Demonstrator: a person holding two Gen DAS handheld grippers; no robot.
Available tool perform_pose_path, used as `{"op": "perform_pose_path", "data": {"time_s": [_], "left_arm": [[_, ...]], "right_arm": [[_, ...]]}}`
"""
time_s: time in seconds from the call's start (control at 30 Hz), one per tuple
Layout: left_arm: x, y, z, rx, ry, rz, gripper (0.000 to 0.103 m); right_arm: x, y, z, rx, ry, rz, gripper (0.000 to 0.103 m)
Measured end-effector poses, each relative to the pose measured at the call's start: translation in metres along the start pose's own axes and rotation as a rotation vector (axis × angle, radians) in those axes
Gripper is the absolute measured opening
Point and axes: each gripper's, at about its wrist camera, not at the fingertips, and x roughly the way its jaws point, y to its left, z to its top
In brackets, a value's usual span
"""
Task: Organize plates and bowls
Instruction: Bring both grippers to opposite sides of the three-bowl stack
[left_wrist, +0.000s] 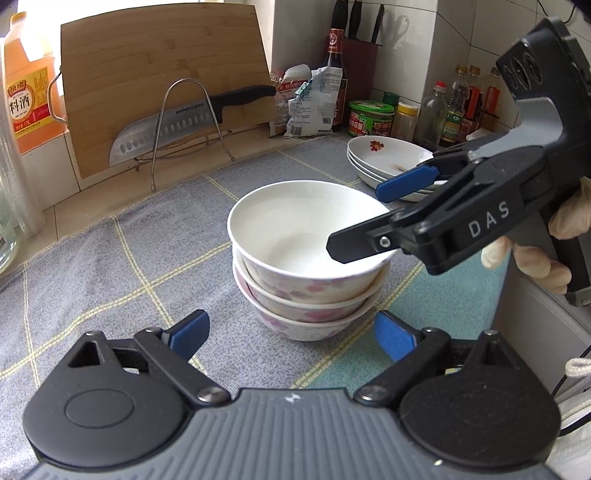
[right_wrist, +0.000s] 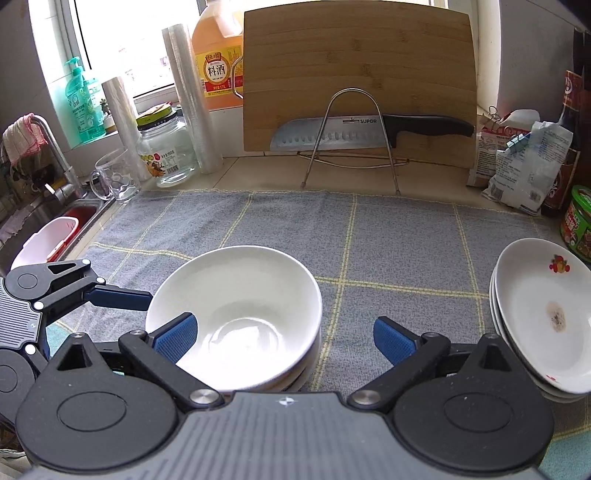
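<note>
- The left tool (left_wrist: 291, 334) is seen spread wide, nothing held; the stack of bowls (left_wrist: 308, 258) is found just ahead of its fingertips on the grey cloth (left_wrist: 110, 266).
- The right tool (right_wrist: 284, 338) is likewise spread, empty, its left pad (right_wrist: 175, 336) over the top bowl's rim.
- The stacked plates (right_wrist: 543, 314) are set to its right on the surface.

Stacked bowls (right_wrist: 236, 317) sit near stacked plates (right_wrist: 543, 317) on checked cloth (right_wrist: 388, 236).
</note>
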Motion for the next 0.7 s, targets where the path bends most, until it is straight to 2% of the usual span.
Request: {"op": "perform_pose_path", "data": {"time_s": [0.23,0.4,0.57,0.7], "left_arm": [[0.01,0.007,-0.007,0.003,-0.013,-0.013,0.096],[0.029,0.017,-0.012,-0.012,0.006,-0.035,0.096],[0.045,0.014,-0.015,0.029,0.027,-0.023,0.096],[0.052,0.013,-0.015,0.014,0.07,-0.011,0.096]], "right_arm": [[-0.011,0.007,-0.01,-0.014,-0.049,-0.038,0.103],[-0.03,0.001,-0.012,-0.063,-0.056,0.003,0.103],[-0.035,-0.013,-0.018,-0.17,0.024,0.052,0.103],[-0.01,-0.03,-0.023,-0.245,0.109,0.087,0.103]]}}
